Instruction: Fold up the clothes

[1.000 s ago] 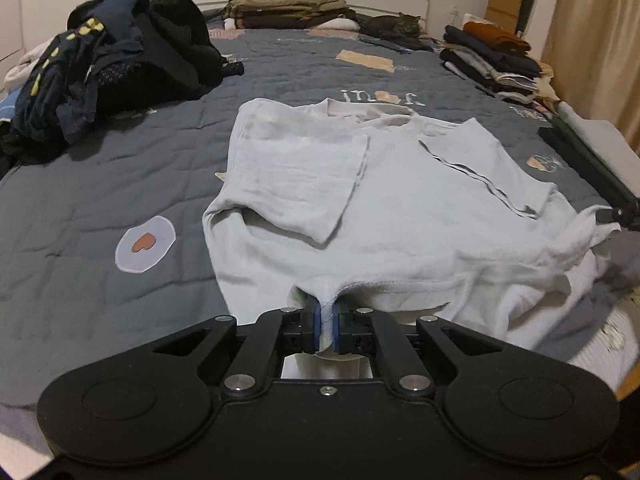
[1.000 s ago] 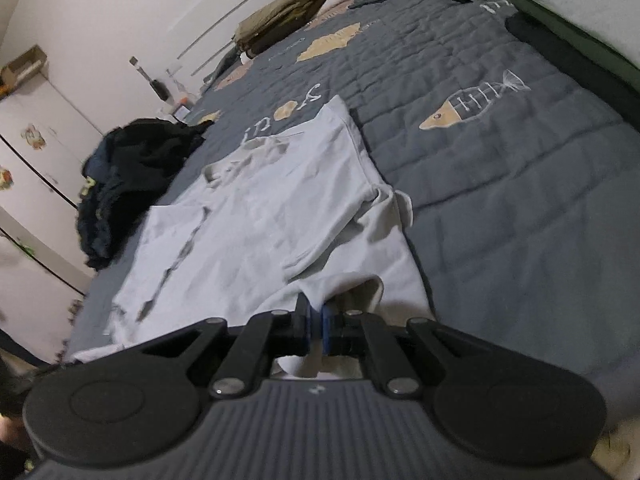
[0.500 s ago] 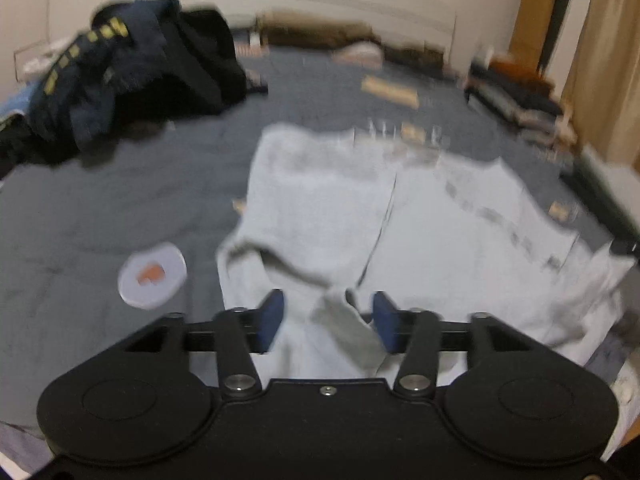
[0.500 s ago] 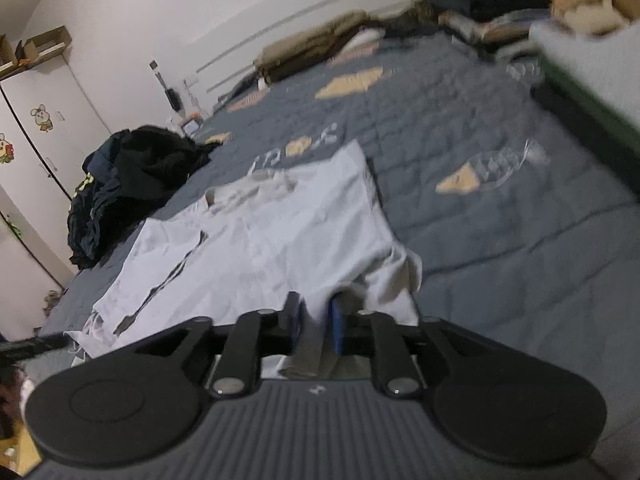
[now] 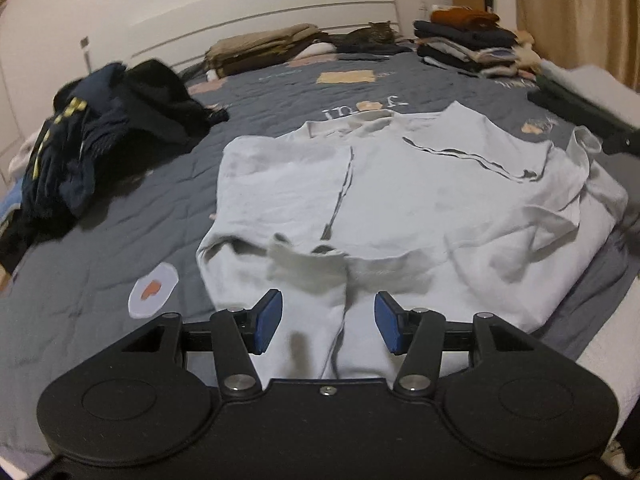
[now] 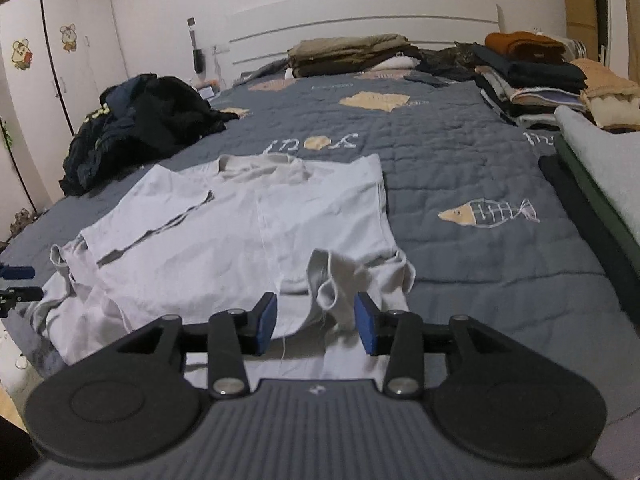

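A pale grey T-shirt (image 5: pixel 400 200) lies spread on the grey quilted bed, both sleeves folded in over the body and its hem bunched near me. My left gripper (image 5: pixel 328 322) stands open over the hem, blue pads wide apart, holding nothing. In the right wrist view the same T-shirt (image 6: pixel 240 224) has a rumpled hem corner sticking up just ahead of my right gripper (image 6: pixel 316 322), which is open too. The other gripper's tip (image 6: pixel 16 280) shows at the left edge there.
A heap of dark clothes (image 5: pixel 100 152) lies on the bed's left side. Folded stacks (image 5: pixel 464 44) sit at the far right and more folded items (image 5: pixel 264 46) line the headboard beside a cat (image 5: pixel 372 34). A wardrobe (image 6: pixel 52 64) stands left.
Both grippers were shut on the T-shirt's hem a second ago; both have opened and let the cloth drop. The hem now lies loose and bunched on the bed.
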{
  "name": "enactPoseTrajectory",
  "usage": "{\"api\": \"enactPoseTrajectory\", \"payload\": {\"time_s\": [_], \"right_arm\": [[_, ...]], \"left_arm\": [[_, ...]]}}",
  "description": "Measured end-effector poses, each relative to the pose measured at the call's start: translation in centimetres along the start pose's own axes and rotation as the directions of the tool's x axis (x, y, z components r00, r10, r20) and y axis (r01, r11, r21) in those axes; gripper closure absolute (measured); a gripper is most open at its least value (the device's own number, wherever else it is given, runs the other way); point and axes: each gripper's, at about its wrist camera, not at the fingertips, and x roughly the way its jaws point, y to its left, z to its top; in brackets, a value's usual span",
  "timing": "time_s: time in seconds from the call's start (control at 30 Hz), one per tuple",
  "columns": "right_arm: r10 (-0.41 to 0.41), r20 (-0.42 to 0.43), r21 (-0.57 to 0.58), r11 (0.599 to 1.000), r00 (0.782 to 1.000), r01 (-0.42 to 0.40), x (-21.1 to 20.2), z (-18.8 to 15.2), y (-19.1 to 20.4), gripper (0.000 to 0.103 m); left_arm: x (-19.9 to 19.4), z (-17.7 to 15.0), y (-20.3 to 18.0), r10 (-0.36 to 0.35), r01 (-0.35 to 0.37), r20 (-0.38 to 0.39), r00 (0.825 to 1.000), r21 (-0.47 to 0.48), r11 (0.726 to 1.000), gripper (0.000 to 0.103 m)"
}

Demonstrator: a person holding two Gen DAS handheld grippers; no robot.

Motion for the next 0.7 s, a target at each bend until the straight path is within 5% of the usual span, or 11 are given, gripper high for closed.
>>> {"api": "enactPoseTrajectory", "payload": {"time_s": [0.3,0.4,0.43,0.53,0.7], "right_arm": [[-0.031,-0.008,-0.005,1.000,0.999,0.031,1.5,-0.7,0.8,0.061],[-0.038,-0.028,-0.001,0.999,0.999,0.038,2.3,-0.8,0.6,0.061],[-0.039,-0.034,-0.001,0.999,0.999,0.039,2.6,-0.7,0.6,0.061],[-0.049,-0.041,0.004,0.999,0.998,0.049,3.1,-0.4,0.5,0.061],[-0.067,-0.044,0.030,0.997,0.997,0.068,3.6,-0.1,0.4,0.061]], "left_arm": [[4.7,-0.2,-1.1,0.077,-0.069,-0.094,0.993,0.087,0.994,0.053],[5.5,-0.5,-0.7,0.097,-0.084,-0.124,0.987,0.109,0.990,0.070],[5.5,-0.5,-0.2,0.081,-0.070,-0.128,0.988,0.090,0.993,0.083],[4.7,-0.1,1.8,0.028,-0.029,-0.119,0.993,-0.013,0.999,0.094],[2.7,0.4,5.9,0.000,-0.010,-0.055,0.998,-0.166,0.986,0.095]]}}
